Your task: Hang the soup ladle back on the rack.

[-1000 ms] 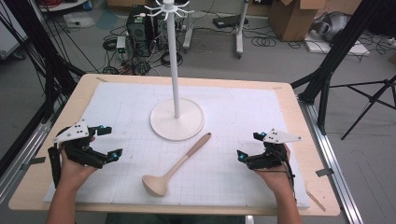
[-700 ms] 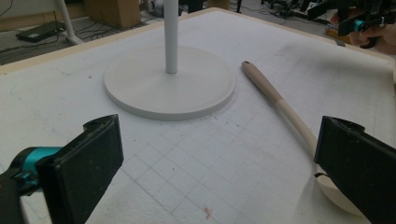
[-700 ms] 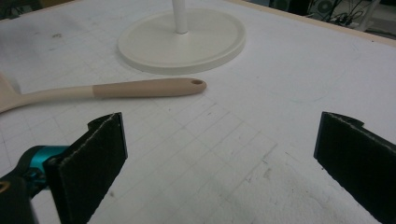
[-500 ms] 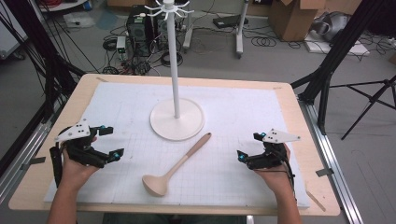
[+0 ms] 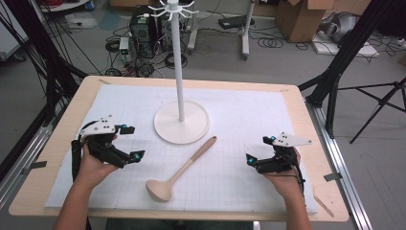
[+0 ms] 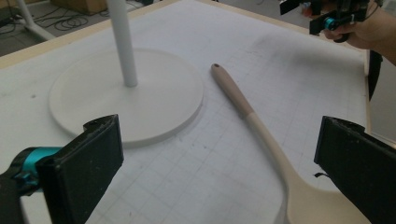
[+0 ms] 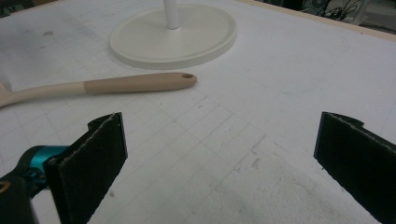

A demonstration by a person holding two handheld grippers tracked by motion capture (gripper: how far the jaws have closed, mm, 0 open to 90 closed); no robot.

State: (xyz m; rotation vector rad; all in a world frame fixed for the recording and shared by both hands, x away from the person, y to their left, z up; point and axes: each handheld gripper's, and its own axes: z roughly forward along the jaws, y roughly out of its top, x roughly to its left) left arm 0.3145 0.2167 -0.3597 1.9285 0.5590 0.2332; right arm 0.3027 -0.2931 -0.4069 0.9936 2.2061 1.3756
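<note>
While both grippers hover over the counter [image 5: 57,191] with jaws spread wide and holding nothing, the work looks to be at its approach step. A wooden ladle [image 5: 179,168] lies flat on the white gridded mat [image 5: 249,115], its bowl toward the person and its handle tip, with a hanging hole, just beside the round base of the white hook stand [image 5: 181,121]. The left gripper [image 5: 128,143] sits to the left of the ladle, the right gripper [image 5: 258,149] well apart on the other side. Next, I judge, one gripper must close on the handle, probably to hang the ladle on the stand. Compared with the earlier frames, hardly anything differs: the ladle lies unmoved, and both grippers hold nearly the same places.
</note>
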